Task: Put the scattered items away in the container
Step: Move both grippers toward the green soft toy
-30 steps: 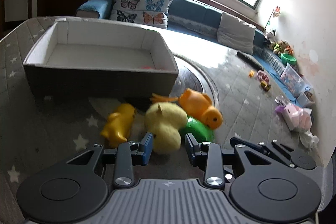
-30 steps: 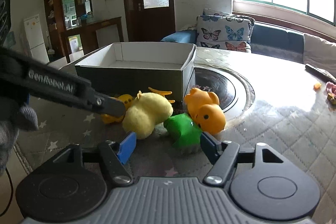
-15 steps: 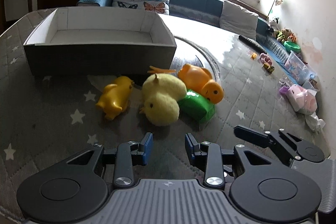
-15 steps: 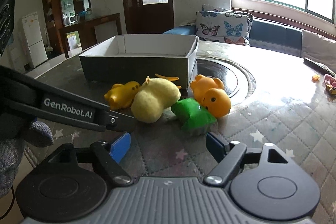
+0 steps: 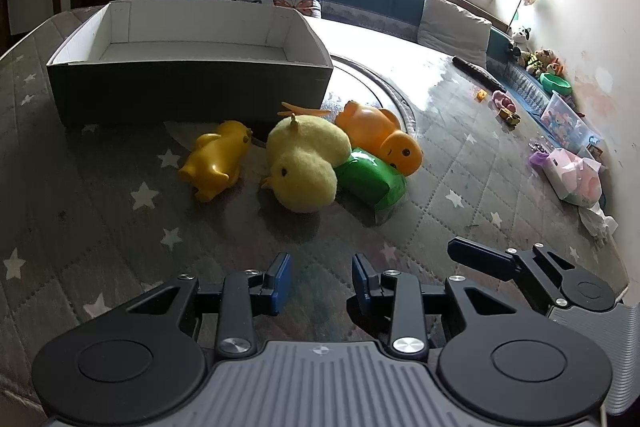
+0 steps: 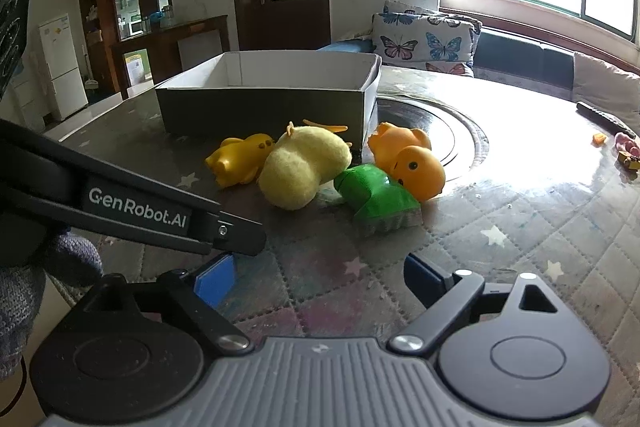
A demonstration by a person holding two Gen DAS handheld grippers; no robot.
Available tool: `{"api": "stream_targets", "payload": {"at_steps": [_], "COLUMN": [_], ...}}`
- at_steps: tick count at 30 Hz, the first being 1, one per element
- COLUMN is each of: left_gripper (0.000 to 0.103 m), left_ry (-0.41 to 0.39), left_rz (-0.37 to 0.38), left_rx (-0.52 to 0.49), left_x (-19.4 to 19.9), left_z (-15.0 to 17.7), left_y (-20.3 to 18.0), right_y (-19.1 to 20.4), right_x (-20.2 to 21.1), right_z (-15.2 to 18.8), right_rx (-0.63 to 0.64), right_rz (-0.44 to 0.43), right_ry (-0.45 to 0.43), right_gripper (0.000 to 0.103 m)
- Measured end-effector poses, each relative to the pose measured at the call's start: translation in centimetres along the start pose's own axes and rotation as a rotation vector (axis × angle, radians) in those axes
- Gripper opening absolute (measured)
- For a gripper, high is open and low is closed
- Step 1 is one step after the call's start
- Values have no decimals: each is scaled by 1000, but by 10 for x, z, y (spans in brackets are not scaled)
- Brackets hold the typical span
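The box (image 5: 188, 83) stands open-topped on the desk (image 5: 460, 163), white inside, and nothing shows in the part of its interior that is visible. 4 toys lie in a cluster just in front of the box's near wall: a yellow plastic duck (image 5: 218, 159) on the left, a fuzzy yellow chick (image 5: 306, 163) touching a green packet (image 5: 370, 179), and an orange duck (image 5: 380, 135) behind the packet. A thin orange piece (image 5: 306, 109) lies between the chick and the box.

Left gripper (image 5: 320, 281): fingers slightly apart, holding nothing, near the chick but clear of it.

Right gripper (image 6: 316, 277): fingers wide apart, holding nothing, near the green packet (image 6: 378, 201)
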State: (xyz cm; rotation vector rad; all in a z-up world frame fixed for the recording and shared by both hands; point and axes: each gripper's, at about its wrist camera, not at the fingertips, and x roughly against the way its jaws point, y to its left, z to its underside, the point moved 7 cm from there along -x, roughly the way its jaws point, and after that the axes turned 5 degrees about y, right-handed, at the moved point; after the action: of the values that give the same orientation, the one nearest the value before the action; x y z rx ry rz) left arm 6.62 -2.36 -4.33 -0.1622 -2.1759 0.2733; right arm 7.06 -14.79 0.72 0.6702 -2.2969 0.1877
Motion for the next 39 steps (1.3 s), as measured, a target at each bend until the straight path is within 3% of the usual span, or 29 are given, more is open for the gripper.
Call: {"api": "stream_targets", "payload": {"at_steps": [14,39], "left_gripper": [36,35], "left_ry": [12,45], "left_rz": [36,95], "left_rx": [22,67], "left_x": [-8,-30], "left_z": [0,-23], "left_y": [1,-3], "right_y": [-6,-35], "right_x": [-7,-28], "right_z": [3,-6], "right_rx": [-22,-60], "right_rz": [6,42], "right_ry": [13,29], "right_gripper": [92,83]}}
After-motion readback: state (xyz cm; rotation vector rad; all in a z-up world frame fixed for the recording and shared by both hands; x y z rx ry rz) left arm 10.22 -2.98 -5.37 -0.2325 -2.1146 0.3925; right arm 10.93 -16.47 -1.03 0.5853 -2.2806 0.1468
